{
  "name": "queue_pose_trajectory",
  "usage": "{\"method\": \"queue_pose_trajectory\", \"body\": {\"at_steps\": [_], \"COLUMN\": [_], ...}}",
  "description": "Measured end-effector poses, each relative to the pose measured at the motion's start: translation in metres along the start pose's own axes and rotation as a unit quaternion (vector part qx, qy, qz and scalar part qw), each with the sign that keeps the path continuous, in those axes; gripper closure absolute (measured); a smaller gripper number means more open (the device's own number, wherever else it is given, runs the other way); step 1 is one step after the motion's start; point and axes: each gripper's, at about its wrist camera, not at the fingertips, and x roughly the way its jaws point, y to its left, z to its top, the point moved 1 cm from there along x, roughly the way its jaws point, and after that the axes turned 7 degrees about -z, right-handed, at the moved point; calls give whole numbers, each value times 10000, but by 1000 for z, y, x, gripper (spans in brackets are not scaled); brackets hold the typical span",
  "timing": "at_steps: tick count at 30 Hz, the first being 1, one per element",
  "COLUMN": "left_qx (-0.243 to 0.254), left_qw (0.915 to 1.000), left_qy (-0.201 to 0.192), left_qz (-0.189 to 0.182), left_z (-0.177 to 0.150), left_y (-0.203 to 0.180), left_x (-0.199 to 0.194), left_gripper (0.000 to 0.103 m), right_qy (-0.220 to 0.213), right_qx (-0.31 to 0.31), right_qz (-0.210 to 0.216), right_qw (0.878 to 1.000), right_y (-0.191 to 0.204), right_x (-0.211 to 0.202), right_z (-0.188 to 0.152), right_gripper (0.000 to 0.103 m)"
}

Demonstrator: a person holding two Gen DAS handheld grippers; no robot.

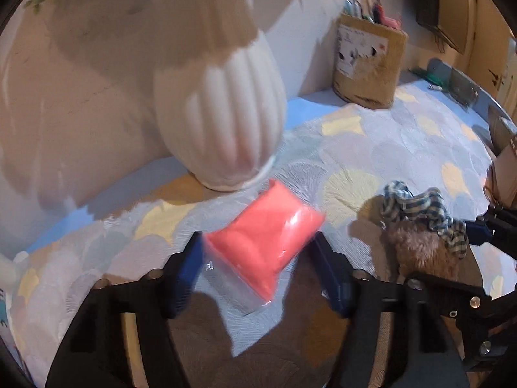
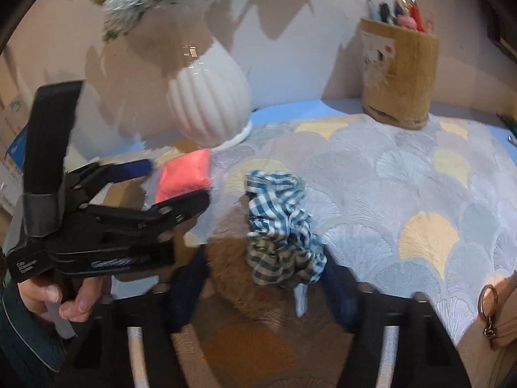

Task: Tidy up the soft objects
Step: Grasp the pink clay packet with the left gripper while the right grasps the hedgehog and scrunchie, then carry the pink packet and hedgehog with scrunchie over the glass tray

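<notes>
A pink soft block in a clear plastic bag lies on the patterned cloth between the open fingers of my left gripper; whether the pads touch it I cannot tell. It also shows in the right wrist view, beside the left gripper. A blue checked scrunchie lies on a brown fluffy object, between the open fingers of my right gripper. Both show in the left wrist view, scrunchie and fluffy object, with the right gripper at the right edge.
A white ribbed vase with flowers stands just behind the pink bag. A brown pen holder stands at the back right. A tan pouch with a key ring lies at the right edge. The wall is close behind.
</notes>
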Motion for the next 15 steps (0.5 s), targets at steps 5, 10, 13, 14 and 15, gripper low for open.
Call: {"method": "queue_pose_trajectory", "body": {"at_steps": [5,10,13,14,15], "left_qx": [213,65,-78,-121,-159], "left_qw": [9996,9996,9995,9995,9994], "left_qy": [-115,-285,-294,-296,-309], "left_qz": [147,40,36,43,39], "left_z": [-2,-7,-15,-18,-22], "left_y": [-12,-17,-20,-22,-23], "left_x": [-6,-25,-46,-53,-59], "left_gripper": [51,51,51,51,51], "right_qy": [-95,-324,-478,-468,-341], "right_qx": [-15,-71,-58,-31,43], "right_qz": [66,280,252,212,215], "right_qw": [9999,9991,9985,9987,9992], "right_y": [-1,0,0,-1,-3], "right_x": [-3,-13,-22,-25,-26], "right_z": [-2,-4,-7,-9,-12], "right_gripper": [51,51,51,51,51]}}
